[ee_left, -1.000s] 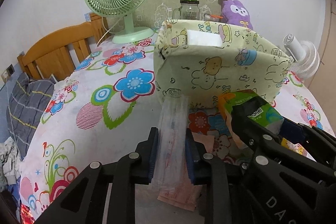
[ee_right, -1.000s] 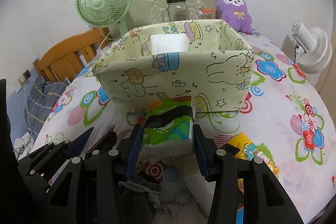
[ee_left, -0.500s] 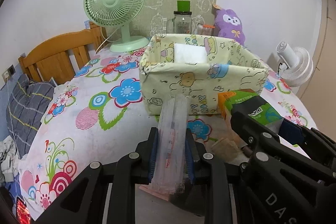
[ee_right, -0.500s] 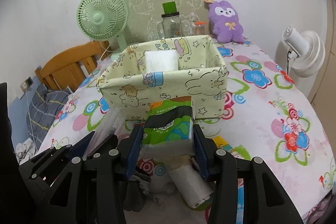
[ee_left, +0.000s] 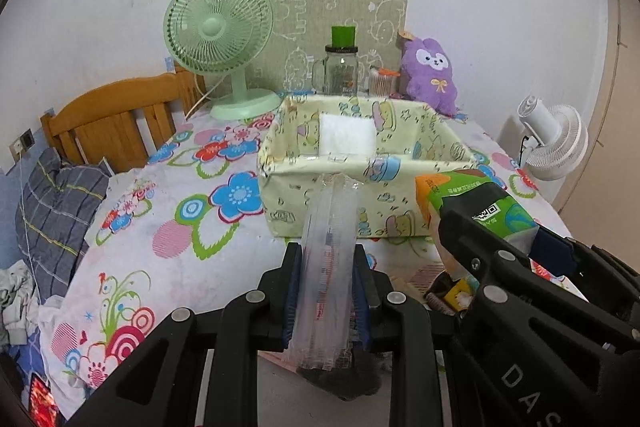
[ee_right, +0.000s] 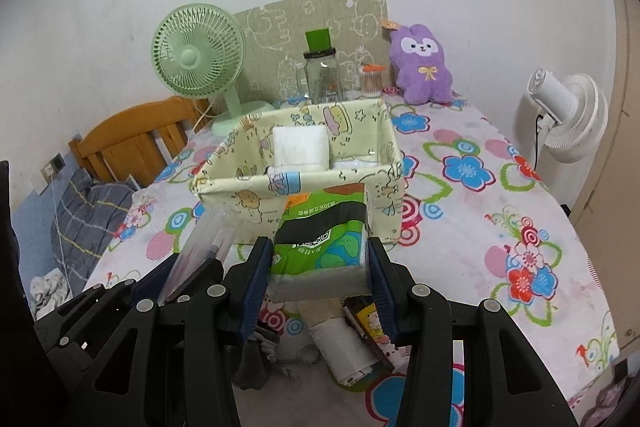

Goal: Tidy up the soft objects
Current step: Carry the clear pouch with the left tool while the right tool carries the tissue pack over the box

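"DAS" reads on the right gripper [ee_left: 524,239].

Fabric box [ee_right: 304,187] mid-table [ee_right: 480,227]; tissue pack [ee_right: 320,235] before it, plastic packet [ee_left: 328,259] to pack's left; jar [ee_right: 323,75], plush toy [ee_right: 420,65] behind box.

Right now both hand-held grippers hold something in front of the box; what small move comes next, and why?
Probably carry the tissue pack forward over the fabric box rim. The right hand-held gripper clamps it just short of the near wall, and the box has free room beside the white pack. The left hand-held gripper follows with its clear packet.
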A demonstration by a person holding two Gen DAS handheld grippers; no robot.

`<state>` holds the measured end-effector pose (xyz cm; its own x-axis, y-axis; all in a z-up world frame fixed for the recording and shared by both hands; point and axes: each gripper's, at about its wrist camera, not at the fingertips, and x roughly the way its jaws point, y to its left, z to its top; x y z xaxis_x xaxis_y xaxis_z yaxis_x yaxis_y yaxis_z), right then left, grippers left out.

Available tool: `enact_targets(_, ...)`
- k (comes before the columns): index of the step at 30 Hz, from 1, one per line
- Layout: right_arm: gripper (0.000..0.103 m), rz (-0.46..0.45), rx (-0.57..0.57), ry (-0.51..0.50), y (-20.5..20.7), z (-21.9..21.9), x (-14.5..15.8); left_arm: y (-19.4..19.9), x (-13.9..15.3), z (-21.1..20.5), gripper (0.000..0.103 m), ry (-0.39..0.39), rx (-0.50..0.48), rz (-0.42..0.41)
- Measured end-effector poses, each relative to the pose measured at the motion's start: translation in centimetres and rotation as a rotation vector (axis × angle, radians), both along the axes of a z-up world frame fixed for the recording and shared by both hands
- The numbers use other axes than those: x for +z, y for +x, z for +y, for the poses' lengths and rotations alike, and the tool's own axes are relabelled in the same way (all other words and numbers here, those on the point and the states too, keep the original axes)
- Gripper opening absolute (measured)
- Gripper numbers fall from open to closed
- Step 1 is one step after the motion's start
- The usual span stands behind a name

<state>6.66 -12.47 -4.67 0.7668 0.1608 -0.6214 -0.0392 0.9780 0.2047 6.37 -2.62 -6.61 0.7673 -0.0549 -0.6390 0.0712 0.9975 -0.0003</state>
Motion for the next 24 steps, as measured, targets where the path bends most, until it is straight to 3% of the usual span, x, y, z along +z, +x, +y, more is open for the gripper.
enact_targets(24,0.051,-0.097,-0.012,-0.018,0.0,-1.1,5.6,0.1,5.4,-1.1,0.023,0.000,-0.021,-0.108)
